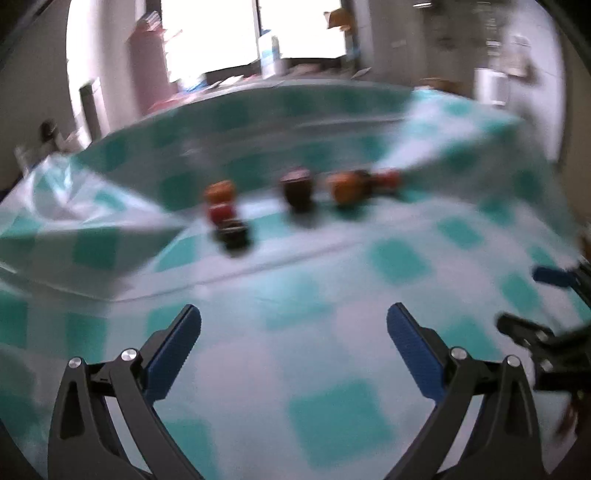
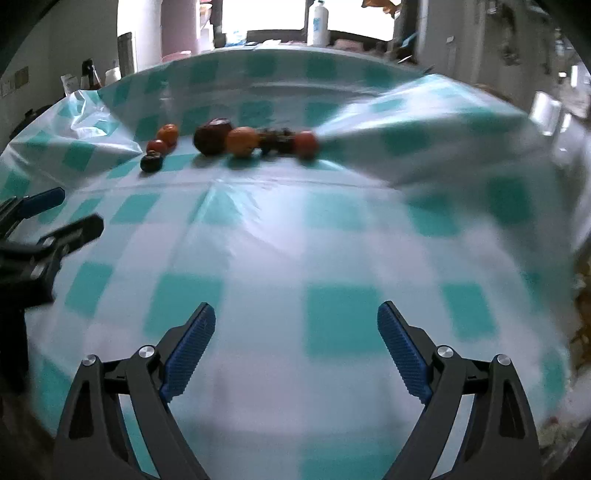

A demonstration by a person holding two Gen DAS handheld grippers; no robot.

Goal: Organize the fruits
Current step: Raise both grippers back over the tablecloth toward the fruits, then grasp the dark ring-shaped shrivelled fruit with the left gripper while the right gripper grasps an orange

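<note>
1. Nearest in the left wrist view, the left gripper (image 1: 294,319), black-armed with blue ribbed pads, hovers above the cloth with its fingers spread wide and nothing between them.
2. In the right wrist view, the right gripper (image 2: 296,317), of the same build, likewise has its fingers wide apart with only cloth below them.
3. Each gripper shows at the edge of the other's view: the right one at the right margin of the left view, the left one at the left margin of the right view, both with their fingers parted.
4. Under both lies a glossy plastic tablecloth checked in teal and white (image 2: 332,258), creased across the middle and bunched into raised folds at the far left and far right.
5. Farther out, well apart from both grippers, the fruits sit in a loose row on the cloth.
6. At the left of the row is a small cluster: a small dark round fruit (image 2: 150,162) nearest, a small red fruit (image 2: 157,146) just behind it, and a small orange fruit (image 2: 168,133) behind that.
7. To the right stands a large dark maroon round fruit (image 2: 212,137), with a round orange fruit (image 2: 242,141) just beside it, apparently touching.
8. Next comes a dark, irregular fruit (image 2: 275,138) too blurred to identify, then a red round fruit (image 2: 306,144) at the foot of the right-hand fold.
9. Beyond the table edge stands a white bottle (image 2: 317,22) against a bright window.
</note>
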